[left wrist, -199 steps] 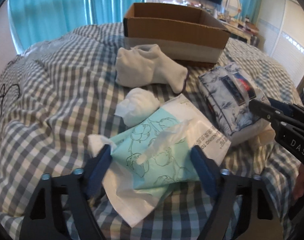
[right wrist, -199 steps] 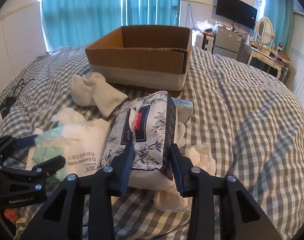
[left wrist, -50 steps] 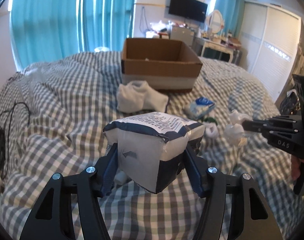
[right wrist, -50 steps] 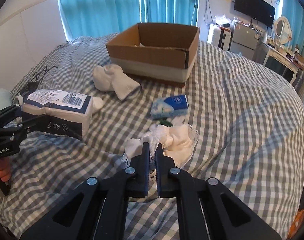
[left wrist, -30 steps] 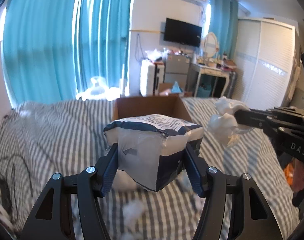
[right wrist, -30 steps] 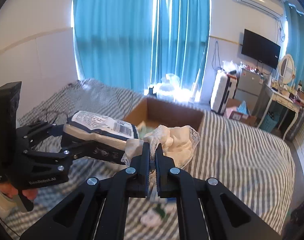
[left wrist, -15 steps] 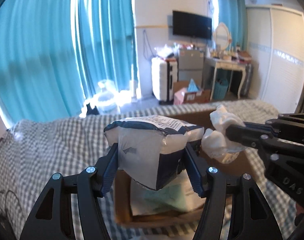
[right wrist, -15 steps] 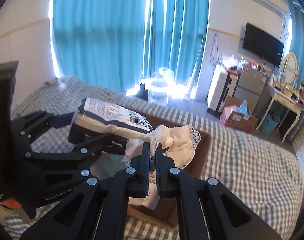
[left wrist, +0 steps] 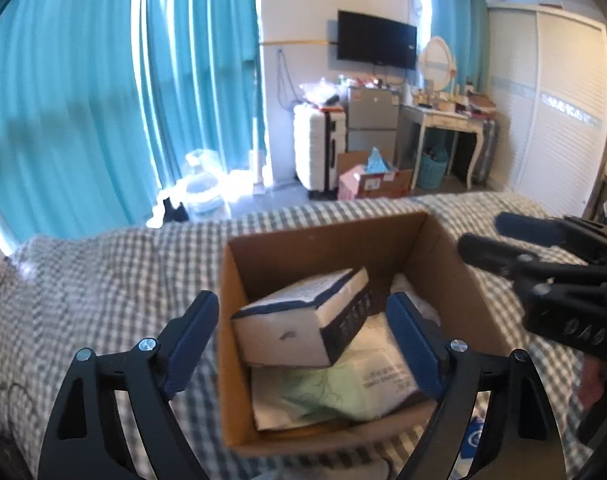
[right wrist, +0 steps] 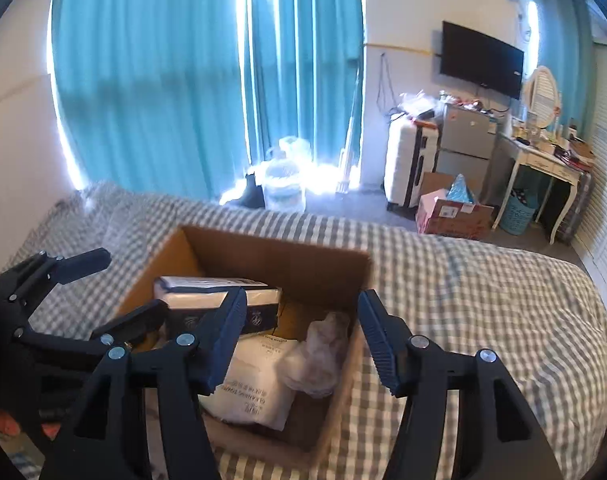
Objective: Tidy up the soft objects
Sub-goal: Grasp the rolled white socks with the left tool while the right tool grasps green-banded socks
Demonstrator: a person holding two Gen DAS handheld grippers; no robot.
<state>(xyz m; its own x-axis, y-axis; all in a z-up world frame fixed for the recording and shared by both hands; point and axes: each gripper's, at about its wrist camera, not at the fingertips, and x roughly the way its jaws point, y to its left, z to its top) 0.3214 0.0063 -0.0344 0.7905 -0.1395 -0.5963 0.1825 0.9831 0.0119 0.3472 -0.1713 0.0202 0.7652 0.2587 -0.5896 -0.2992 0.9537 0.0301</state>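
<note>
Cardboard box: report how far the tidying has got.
Done: the cardboard box holds the navy-and-white tissue pack, lying tilted on the white-and-green towel pack, with a crumpled white cloth beside them. In hand: nothing; the left tongs and right tongs hang open over the box. Left: a blue-and-white item shows beside the box; other leftovers are out of view.

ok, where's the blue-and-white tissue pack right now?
The tissue pack lies tilted inside the cardboard box on the bed, on top of the cleansing towel pack, with the left gripper open around it in the left wrist view.
</note>
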